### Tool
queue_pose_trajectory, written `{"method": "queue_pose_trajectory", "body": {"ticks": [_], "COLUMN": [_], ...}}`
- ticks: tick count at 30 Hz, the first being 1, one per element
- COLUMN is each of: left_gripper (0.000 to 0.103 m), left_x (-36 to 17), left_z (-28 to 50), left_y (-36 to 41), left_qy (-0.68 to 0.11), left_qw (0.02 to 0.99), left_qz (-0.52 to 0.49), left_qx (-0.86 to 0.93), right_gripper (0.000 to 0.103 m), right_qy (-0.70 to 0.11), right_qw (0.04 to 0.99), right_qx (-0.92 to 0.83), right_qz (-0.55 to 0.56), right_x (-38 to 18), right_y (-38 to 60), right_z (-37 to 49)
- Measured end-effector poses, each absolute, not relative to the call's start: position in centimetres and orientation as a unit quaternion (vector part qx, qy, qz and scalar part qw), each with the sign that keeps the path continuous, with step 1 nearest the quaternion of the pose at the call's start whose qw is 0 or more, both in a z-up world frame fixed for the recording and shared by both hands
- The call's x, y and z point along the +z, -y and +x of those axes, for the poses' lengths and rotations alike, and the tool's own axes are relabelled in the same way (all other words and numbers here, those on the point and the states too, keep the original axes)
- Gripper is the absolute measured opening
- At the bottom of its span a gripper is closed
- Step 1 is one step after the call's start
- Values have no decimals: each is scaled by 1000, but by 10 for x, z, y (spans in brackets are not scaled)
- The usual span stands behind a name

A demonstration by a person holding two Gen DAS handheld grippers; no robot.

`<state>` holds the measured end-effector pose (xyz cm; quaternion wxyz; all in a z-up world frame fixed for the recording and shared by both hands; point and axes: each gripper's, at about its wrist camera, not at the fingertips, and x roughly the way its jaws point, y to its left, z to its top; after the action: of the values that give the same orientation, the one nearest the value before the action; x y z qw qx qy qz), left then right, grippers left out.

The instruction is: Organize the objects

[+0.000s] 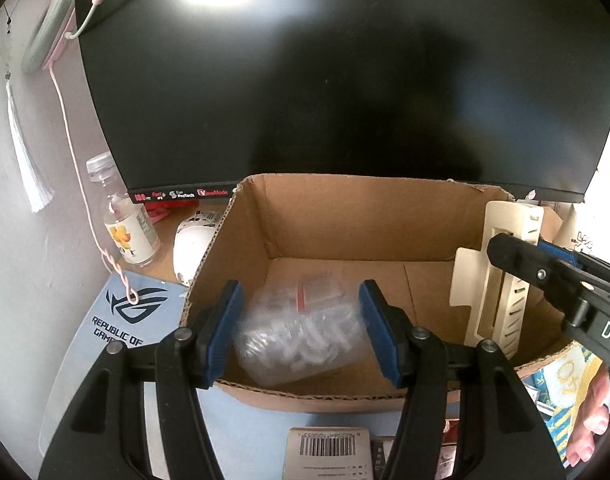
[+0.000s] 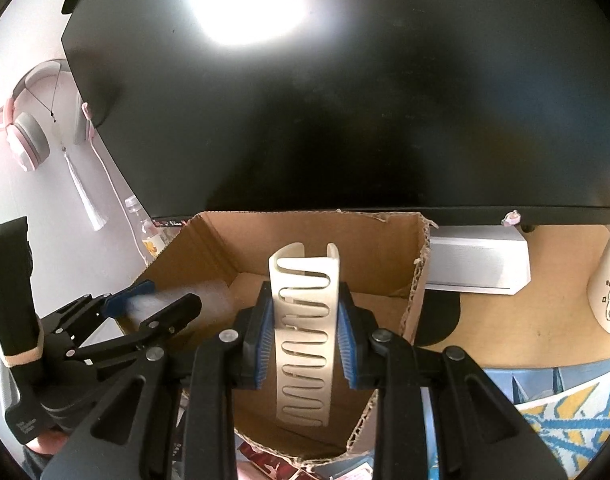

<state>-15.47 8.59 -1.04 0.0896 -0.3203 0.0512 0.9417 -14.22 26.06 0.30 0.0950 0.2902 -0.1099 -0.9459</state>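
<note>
A cardboard box [image 1: 345, 240] sits open on a desk in front of a dark monitor [image 1: 345, 80]. The left gripper [image 1: 301, 332] reaches over the box's near edge, its blue pads either side of a clear plastic bag [image 1: 301, 332] of small white parts; whether the pads press it cannot be told. At right, the right gripper [image 1: 517, 256] holds a cream slotted piece [image 1: 501, 280] upright in the box. Left of the box stand a small bottle [image 1: 129, 220] and a white mouse [image 1: 191, 248]. Pink headphones [image 1: 49, 32] hang on the wall.
</note>
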Motion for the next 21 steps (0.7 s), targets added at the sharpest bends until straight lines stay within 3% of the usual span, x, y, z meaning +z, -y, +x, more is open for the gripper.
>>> {"method": "queue_pose_trajectory", "body": {"ticks": [4, 9, 12, 15, 17, 19, 21], "left_gripper": [63, 77, 84, 90, 92, 94, 98], "left_x": [-8, -2, 3, 12, 14, 17, 18], "left_z": [-156, -153, -149, -137, -133, -124, -120], "left_y": [-85, -80, -73, -69, -66, -67, -62], "left_qy": [-52, -47, -38, -30, -24, -18, -13], "left_qw": [90, 85, 79, 68, 60, 53, 44], "left_qz": [-311, -292, -279, -267, -263, -260, -256], "left_qx": [945, 951, 956, 961, 963, 964, 966], "right_gripper": [33, 40, 53, 59, 68, 84, 92], "right_qy": [113, 124, 130, 137, 139, 136, 128], "right_qw": [95, 99, 99, 102, 103, 98, 92], "right_qx": [-946, -945, -947, -948, -949, -953, -956], "right_qz": [290, 286, 278, 269, 262, 254, 246], "right_x": [5, 8, 12, 19, 24, 30, 34], "right_y": [-263, -267, -269, -272, -273, -272, -270], "right_z": [-142, -141, -137, -131, -124, -117, -110]}}
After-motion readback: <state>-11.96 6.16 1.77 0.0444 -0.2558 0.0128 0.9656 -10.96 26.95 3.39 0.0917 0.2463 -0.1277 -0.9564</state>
